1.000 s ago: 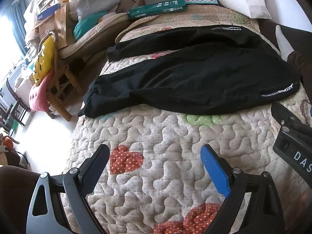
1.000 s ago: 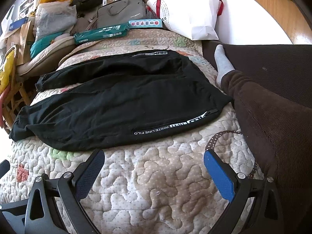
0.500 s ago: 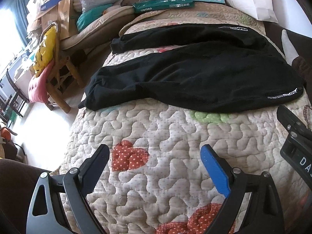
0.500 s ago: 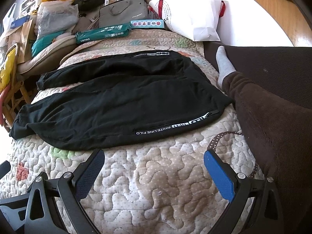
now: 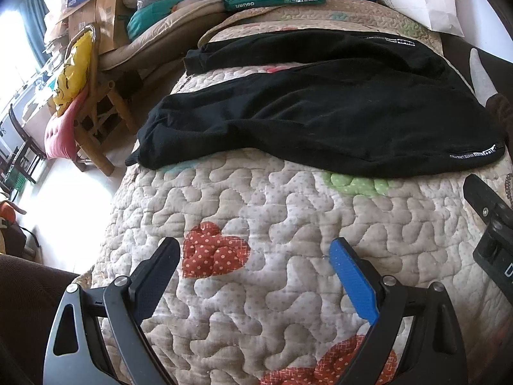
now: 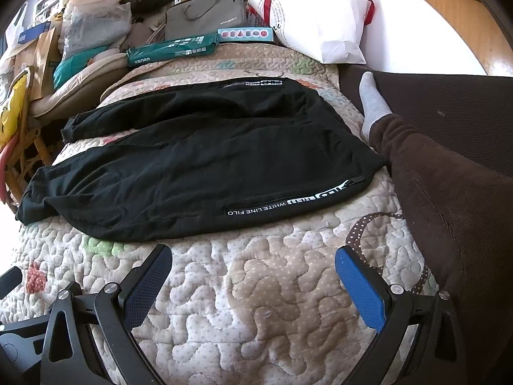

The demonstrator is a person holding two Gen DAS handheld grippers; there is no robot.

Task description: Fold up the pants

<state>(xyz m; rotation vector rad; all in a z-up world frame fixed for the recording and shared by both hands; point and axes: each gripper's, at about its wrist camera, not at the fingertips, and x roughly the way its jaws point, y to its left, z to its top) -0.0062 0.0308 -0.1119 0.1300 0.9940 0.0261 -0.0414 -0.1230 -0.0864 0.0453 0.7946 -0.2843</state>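
Observation:
Black pants (image 5: 336,115) lie spread flat across a quilted bed cover (image 5: 272,218), waistband to the right, both legs running left and apart. They also show in the right wrist view (image 6: 205,166), with a white "WHITE LINE FILO" stripe (image 6: 288,202) on the near hip. My left gripper (image 5: 253,256) is open and empty, above the quilt, short of the near leg. My right gripper (image 6: 253,263) is open and empty, just short of the near hip edge. Its body shows in the left wrist view (image 5: 490,221).
A person's leg in brown trousers (image 6: 449,211) with a grey sock (image 6: 372,102) lies along the right of the bed. Boxes, a grey bag (image 6: 205,12) and a white bag (image 6: 320,19) crowd the far end. A wooden chair (image 5: 93,118) stands at the left.
Both grippers have drifted slightly closer to the pants and a little left. Both stay open. The pants have not moved.

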